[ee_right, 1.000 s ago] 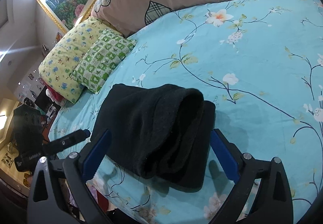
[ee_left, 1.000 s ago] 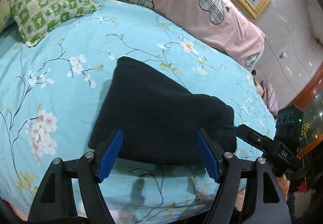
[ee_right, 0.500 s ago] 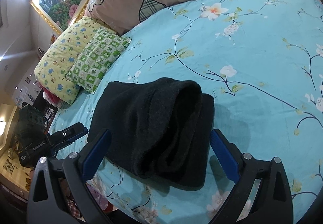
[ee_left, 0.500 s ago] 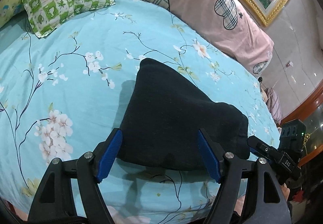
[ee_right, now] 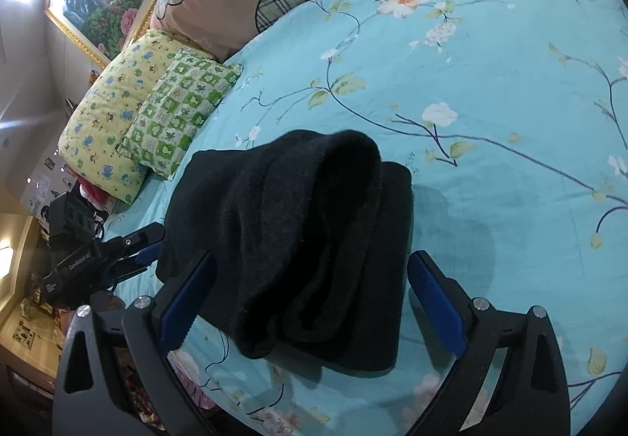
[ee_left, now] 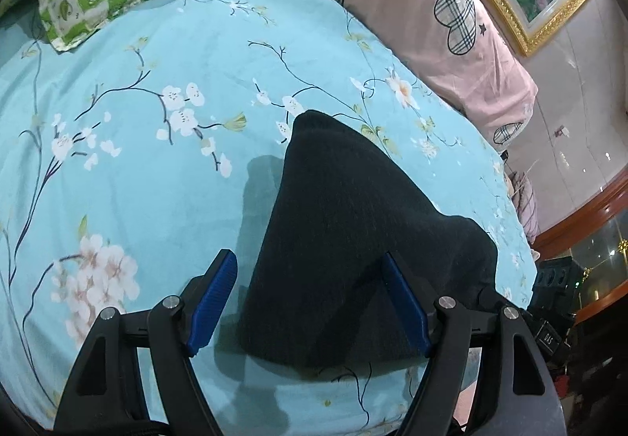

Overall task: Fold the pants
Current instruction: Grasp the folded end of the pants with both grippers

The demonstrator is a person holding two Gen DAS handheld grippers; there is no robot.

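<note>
Two grippers are hovering, jaws spread wide and empty, over black pants (ee_left: 353,239) lying folded on the floral bed (ee_left: 137,161). We are keeping the left gripper (ee_left: 310,302) low for flattening, while the right gripper (ee_right: 310,306) is facing a bulging top layer needing pressing.

Black pants (ee_left: 345,239) folded into a compact multi-layer bundle, lying flat near the bed's front edge. Top layer bulges up with a rounded fold (ee_right: 345,153); bottom layer sticks out beyond it.
</note>
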